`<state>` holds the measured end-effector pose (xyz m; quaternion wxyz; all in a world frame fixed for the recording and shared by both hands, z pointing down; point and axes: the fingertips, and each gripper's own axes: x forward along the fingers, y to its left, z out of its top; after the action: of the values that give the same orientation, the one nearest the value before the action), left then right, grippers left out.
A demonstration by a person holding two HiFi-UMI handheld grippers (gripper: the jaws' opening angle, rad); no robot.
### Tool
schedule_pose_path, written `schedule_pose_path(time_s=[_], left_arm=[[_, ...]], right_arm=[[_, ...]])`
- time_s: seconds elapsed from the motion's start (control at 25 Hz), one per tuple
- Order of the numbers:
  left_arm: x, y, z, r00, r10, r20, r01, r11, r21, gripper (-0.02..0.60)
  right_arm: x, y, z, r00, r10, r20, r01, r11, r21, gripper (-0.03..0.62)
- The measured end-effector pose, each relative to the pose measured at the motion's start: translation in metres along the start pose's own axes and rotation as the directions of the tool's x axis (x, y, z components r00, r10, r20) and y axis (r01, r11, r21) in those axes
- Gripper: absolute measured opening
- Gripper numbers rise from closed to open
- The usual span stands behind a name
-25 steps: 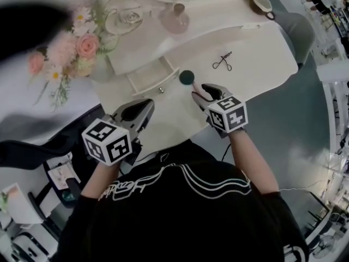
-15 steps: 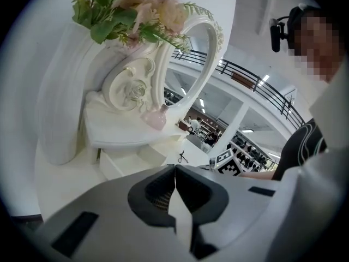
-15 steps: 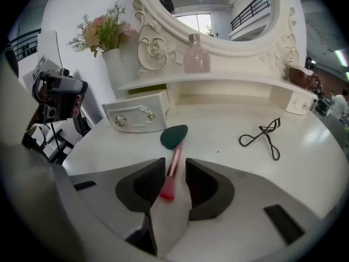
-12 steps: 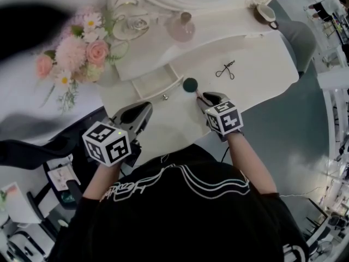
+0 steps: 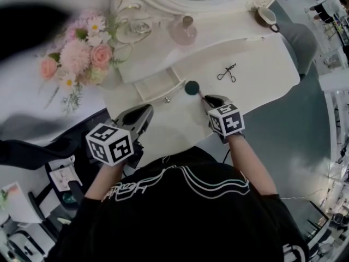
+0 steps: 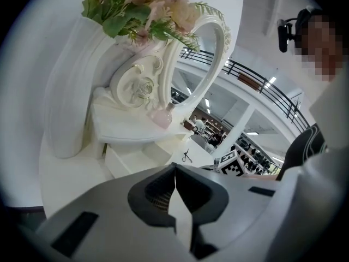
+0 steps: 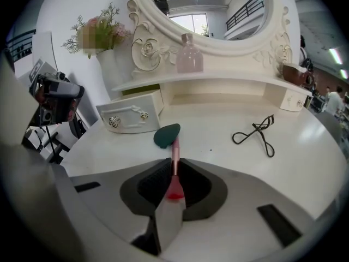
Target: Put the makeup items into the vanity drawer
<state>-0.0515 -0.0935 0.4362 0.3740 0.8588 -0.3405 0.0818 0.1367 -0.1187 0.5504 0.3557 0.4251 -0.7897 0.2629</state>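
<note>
The makeup sponge (image 5: 191, 87) on its pink stick (image 7: 175, 152), where is it right now?
– On the white vanity top (image 5: 256, 53), just beside the front of the open drawer (image 5: 158, 84). The green head is outside the drawer, near the knobs.
– And the right gripper (image 5: 206, 98)?
– Tilted down at it. Its jaws have just been closing, and they now stand narrow, pinched on the pink stick, with the sponge head poking out ahead of them.
– The left gripper (image 5: 146, 109)?
– Off to the left of the drawer, above the near edge of the top. Its jaws are pressed together with nothing between them.
– Anything else lying out?
– A black eyelash curler (image 5: 227, 73), well apart to the right on the same top. A pink bottle (image 5: 184, 31) stands on the shelf under the mirror.
</note>
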Motion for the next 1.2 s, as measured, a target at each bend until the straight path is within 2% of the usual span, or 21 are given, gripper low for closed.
schedule_pose_path(time_s=[0.44, 0.76, 0.96, 1.2], left_arm=[[-0.003, -0.003, 0.004, 1.0, 0.008, -0.003, -0.008, 1.0, 0.023, 0.023], [-0.007, -0.002, 0.003, 1.0, 0.014, -0.012, -0.013, 0.999, 0.034, 0.023], [-0.013, -0.002, 0.003, 1.0, 0.015, -0.013, -0.014, 0.999, 0.039, 0.023], [-0.026, 0.003, 0.005, 0.999, 0.035, 0.007, -0.035, 0.999, 0.029, 0.023]], right_arm=[[-0.017, -0.015, 0.014, 0.999, -0.033, 0.039, 0.032, 0.999, 0.028, 0.066], [-0.041, -0.015, 0.045, 0.993, -0.036, 0.113, 0.035, 0.999, 0.012, 0.066], [-0.052, 0.0, 0.072, 0.987, 0.003, 0.162, 0.002, 0.999, -0.032, 0.064], [-0.053, 0.035, 0.105, 0.975, 0.101, 0.197, -0.078, 0.99, -0.12, 0.064]])
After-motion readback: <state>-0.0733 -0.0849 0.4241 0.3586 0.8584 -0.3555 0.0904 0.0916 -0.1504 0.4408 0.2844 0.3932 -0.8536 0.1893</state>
